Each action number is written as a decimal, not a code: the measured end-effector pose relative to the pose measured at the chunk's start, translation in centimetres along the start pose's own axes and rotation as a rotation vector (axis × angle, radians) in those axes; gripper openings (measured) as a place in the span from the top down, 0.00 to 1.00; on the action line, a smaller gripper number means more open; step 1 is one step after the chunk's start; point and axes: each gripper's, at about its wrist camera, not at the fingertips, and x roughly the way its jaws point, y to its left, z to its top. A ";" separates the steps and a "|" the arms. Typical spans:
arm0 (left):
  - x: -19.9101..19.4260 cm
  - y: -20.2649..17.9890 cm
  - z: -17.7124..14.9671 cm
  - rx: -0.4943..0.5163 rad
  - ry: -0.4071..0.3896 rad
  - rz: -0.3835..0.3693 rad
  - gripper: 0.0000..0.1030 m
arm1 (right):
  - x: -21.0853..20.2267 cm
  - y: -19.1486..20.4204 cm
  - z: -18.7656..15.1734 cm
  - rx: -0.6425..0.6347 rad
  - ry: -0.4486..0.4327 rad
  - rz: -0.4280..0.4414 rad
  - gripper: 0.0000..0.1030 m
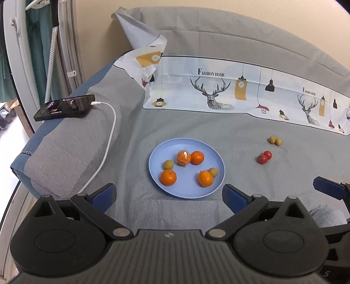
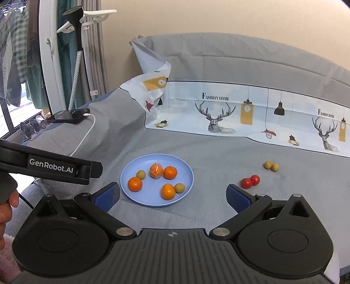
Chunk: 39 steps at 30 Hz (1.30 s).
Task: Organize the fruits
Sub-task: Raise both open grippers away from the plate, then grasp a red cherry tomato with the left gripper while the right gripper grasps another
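Grey woven bedspread [image 1: 218, 131] across most of frame, printed deer-pattern sheet [image 1: 218, 91] upper centre against beige wall [image 1: 218, 13]. Black phone [image 1: 63, 107] on white charging cable [image 1: 109, 131] at left; clothes rack [image 2: 74, 54] upper left. Round light-blue plastic plate [image 1: 153, 161] at centre, held three whole oranges [image 1: 168, 177], one peeled orange [image 1: 183, 157], two small yellow-green fruits [image 1: 168, 164]. Right of plate, apart: two red cherry tomatoes [image 1: 264, 157], two more yellow-green fruits [image 1: 275, 140]. Left gripper [image 1: 169, 196] and right gripper [image 2: 172, 196] at bottom, both spread wide, grasping nothing.

Blue plate [image 1: 218, 174] holding oranges [image 1: 168, 177] and longans [image 1: 168, 164]; tomatoes [image 1: 264, 156], two longans [image 1: 275, 140] sitting right, on bedspread.
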 end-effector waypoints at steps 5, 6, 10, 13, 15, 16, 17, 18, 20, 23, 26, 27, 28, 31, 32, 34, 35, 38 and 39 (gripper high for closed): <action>0.7 -0.1 0.1 0.004 0.016 0.006 0.00 | 0.6 -0.4 -0.1 0.016 0.017 0.007 0.01; 0.9 -0.1 0.1 0.006 0.019 0.007 0.00 | 0.8 -0.4 -0.2 0.017 0.021 0.009 0.01; 1.7 -0.1 0.2 0.015 0.034 0.013 0.00 | 1.4 -0.6 -0.2 0.020 0.034 0.024 0.01; 2.5 -0.2 0.2 0.020 0.055 0.016 0.00 | 2.1 -0.8 -0.3 0.026 0.052 0.028 0.01; 3.1 -0.3 0.3 0.023 0.073 0.018 0.00 | 2.7 -1.2 -0.5 0.040 0.066 0.027 0.01; 3.5 -0.4 0.4 0.027 0.083 0.019 0.00 | 3.0 -1.5 -0.6 0.050 0.073 0.025 0.01; 3.9 -0.5 0.4 0.032 0.093 0.021 0.00 | 3.3 -1.8 -0.6 0.060 0.079 0.023 0.01; 4.2 -0.6 0.5 0.037 0.101 0.022 0.00 | 3.6 -2.2 -0.7 0.074 0.084 0.017 0.01; 5.0 -1.0 0.7 0.053 0.114 0.028 0.00 | 4.2 -3.2 -0.9 0.107 0.089 -0.001 0.01; 6.3 -2.1 1.2 0.078 0.131 0.032 0.00 | 5.3 -5.6 -1.1 0.164 0.086 -0.050 0.01; 8.0 -3.4 2.0 0.097 0.158 0.033 0.00 | 6.8 -8.9 -1.4 0.222 0.081 -0.130 0.01; 8.6 -3.8 2.4 0.100 0.169 0.032 0.00 | 7.4 -10.1 -1.5 0.237 0.073 -0.162 0.01; 9.3 -4.2 2.8 0.101 0.182 0.031 0.00 | 8.2 -11.4 -1.6 0.250 0.064 -0.198 0.01; 10.9 -5.2 4.1 0.091 0.213 0.022 0.00 | 11.6 -15.4 -1.9 0.273 0.065 -0.299 0.01; 11.3 -5.5 4.5 0.087 0.220 0.020 0.00 | 13.1 -16.7 -2.0 0.277 0.069 -0.321 0.01; 12.1 -6.1 5.3 0.082 0.234 0.023 0.00 | 16.3 -19.1 -2.4 0.281 0.098 -0.347 0.01; 12.6 -6.4 5.7 0.080 0.241 0.028 0.00 | 18.0 -20.3 -2.6 0.281 0.114 -0.353 0.01; 13.8 -7.2 6.5 0.083 0.257 0.043 0.00 | 22.3 -22.9 -3.3 0.268 0.161 -0.364 0.01; 14.2 -7.6 6.6 0.088 0.263 0.048 0.00 | 23.3 -23.3 -3.5 0.263 0.166 -0.354 0.01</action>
